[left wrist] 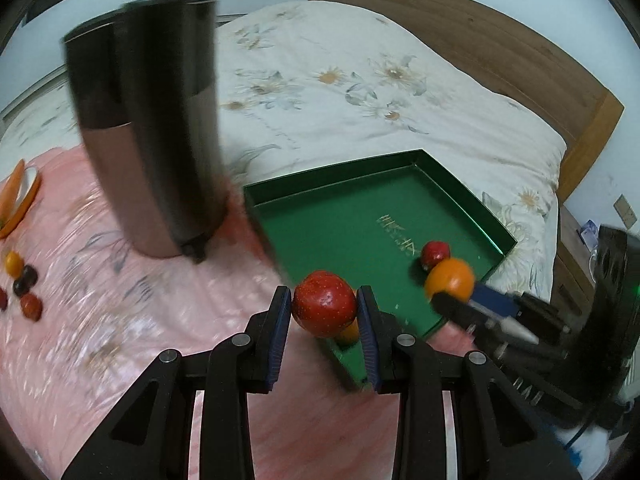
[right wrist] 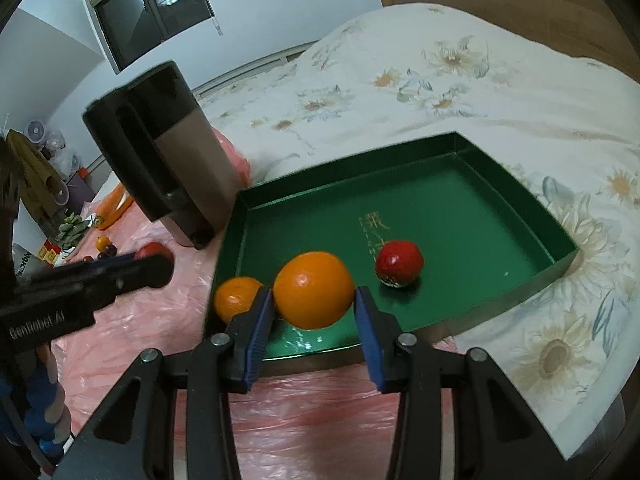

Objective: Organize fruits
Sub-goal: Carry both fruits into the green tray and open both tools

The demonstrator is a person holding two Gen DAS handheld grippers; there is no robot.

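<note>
On a bed covered with pink plastic sheet, a shallow green tray is set beside a dark metallic container. A red strawberry-like fruit is clamped between the blue pads of the left gripper, just at the tray's near edge. A large orange is pinched between the pads of the right gripper, above the tray's near side.

Only from the right wrist are a smaller orange in the tray's near corner and a window seen clearly; the red fruit lying on the tray floor is seen in both views. Only from the left wrist is a cluster of small loose fruits on the plastic made out, beside an orange-rimmed dish; motion blur leaves their kinds uncertain.

Gold characters are printed on the tray floor, too blurred to read. What appears to be "GenRobot AI" is lettered on the left gripper's body in the right view.
</note>
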